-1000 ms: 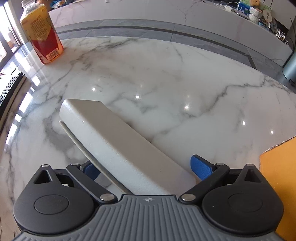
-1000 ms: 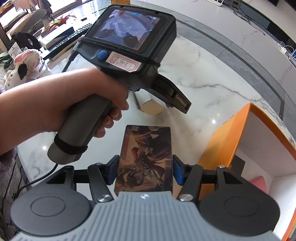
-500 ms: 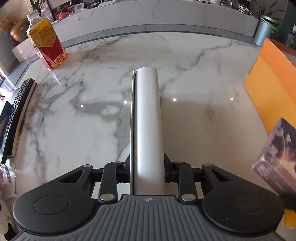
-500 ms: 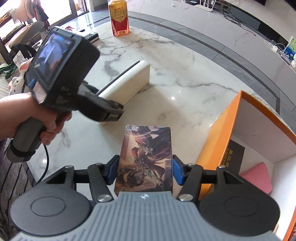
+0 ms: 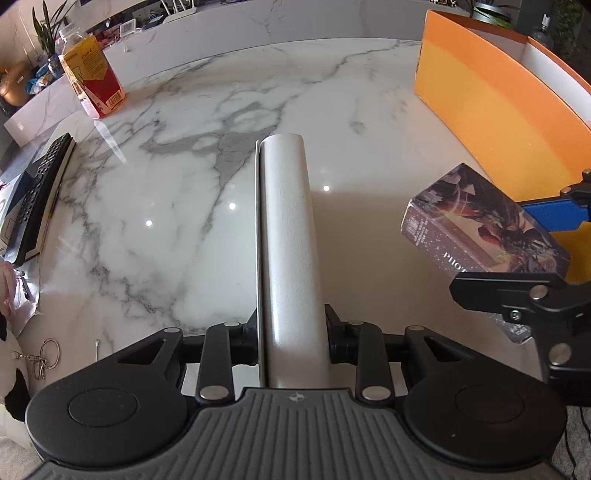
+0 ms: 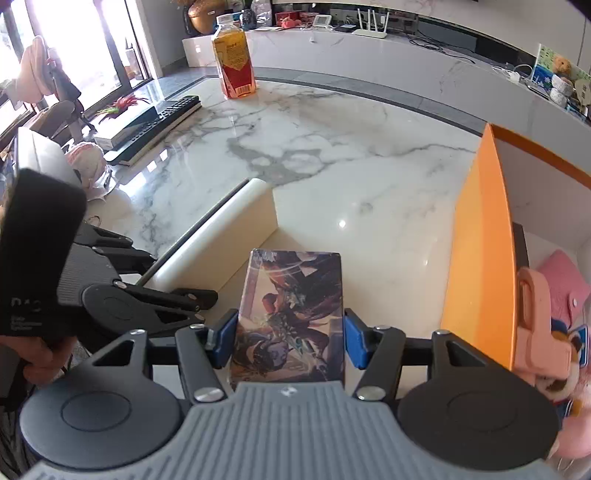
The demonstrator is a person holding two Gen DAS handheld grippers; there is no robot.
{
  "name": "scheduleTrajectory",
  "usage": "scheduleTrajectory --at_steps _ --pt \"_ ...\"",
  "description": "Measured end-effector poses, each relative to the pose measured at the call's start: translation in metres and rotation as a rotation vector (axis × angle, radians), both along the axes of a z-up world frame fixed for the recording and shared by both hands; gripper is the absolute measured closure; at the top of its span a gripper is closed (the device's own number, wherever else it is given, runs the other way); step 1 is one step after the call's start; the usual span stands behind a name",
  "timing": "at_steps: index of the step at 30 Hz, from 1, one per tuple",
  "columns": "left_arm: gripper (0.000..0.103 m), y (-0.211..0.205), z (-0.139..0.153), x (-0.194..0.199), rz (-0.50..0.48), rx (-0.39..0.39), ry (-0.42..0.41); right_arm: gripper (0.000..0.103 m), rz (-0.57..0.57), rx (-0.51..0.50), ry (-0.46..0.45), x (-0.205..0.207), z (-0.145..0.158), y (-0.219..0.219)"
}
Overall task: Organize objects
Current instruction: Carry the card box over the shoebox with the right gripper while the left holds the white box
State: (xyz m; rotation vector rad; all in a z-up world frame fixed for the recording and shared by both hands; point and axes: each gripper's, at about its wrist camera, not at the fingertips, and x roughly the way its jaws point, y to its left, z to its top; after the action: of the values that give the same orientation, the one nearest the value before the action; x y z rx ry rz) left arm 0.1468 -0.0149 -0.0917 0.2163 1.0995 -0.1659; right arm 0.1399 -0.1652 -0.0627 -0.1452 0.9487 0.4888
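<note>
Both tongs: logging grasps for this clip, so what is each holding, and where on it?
Left tongs clamp the long white case across its near end. Right tongs clamp the illustrated card box by its two long sides, near its lower half.

A white marble worktop (image 6: 332, 122) with grey veins carries glints of ceiling light. Behind it runs a long, low white marble ledge (image 6: 406, 62) with a grey strip of floor (image 6: 369, 92) between them. Tall windows (image 6: 74, 48) at the left let in strong daylight. A potted plant (image 5: 44, 33) stands at the far left.
</note>
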Motion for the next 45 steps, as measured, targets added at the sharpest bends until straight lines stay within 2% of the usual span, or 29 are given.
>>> scheduleTrajectory --at_steps 4,7,11,18,22,27,31,33,38,42,45 --pt "0.068 -0.002 0.000 0.001 0.000 0.009 0.001 0.043 -0.032 0.046 0.013 -0.010 -0.018 -0.005" --pt "0.068 -0.006 -0.001 0.000 -0.031 0.033 -0.016 0.043 -0.009 0.031 0.046 -0.017 -0.028 -0.004" --pt "0.068 -0.013 -0.002 -0.004 -0.072 0.067 -0.046 0.043 0.008 0.040 0.044 -0.018 -0.030 -0.001" --pt "0.070 -0.006 0.000 -0.006 -0.025 0.045 -0.056 0.043 0.014 0.056 0.024 -0.022 -0.026 -0.004" --pt "0.070 -0.001 0.021 -0.014 -0.001 0.050 -0.152 0.043 -0.058 0.111 -0.027 -0.020 -0.018 -0.019" --pt "0.070 0.000 0.025 -0.014 -0.009 0.027 -0.152 0.043 -0.115 0.246 -0.025 -0.020 -0.001 -0.039" --pt "0.070 -0.002 0.020 -0.014 -0.028 0.038 -0.147 0.043 -0.181 0.360 -0.092 -0.021 0.039 -0.070" --pt "0.070 -0.002 0.020 -0.012 -0.027 0.030 -0.145 0.043 -0.239 0.386 -0.141 -0.017 0.059 -0.093" --pt "0.070 -0.003 0.020 -0.013 -0.043 0.046 -0.150 0.043 -0.409 0.341 -0.225 0.010 0.085 -0.145" --pt "0.070 -0.008 0.018 -0.015 -0.057 0.072 -0.159 0.043 -0.525 0.220 -0.173 0.061 0.071 -0.171" --pt "0.070 -0.007 0.018 -0.014 -0.057 0.071 -0.158 0.043 -0.520 0.099 -0.126 0.097 0.052 -0.175"
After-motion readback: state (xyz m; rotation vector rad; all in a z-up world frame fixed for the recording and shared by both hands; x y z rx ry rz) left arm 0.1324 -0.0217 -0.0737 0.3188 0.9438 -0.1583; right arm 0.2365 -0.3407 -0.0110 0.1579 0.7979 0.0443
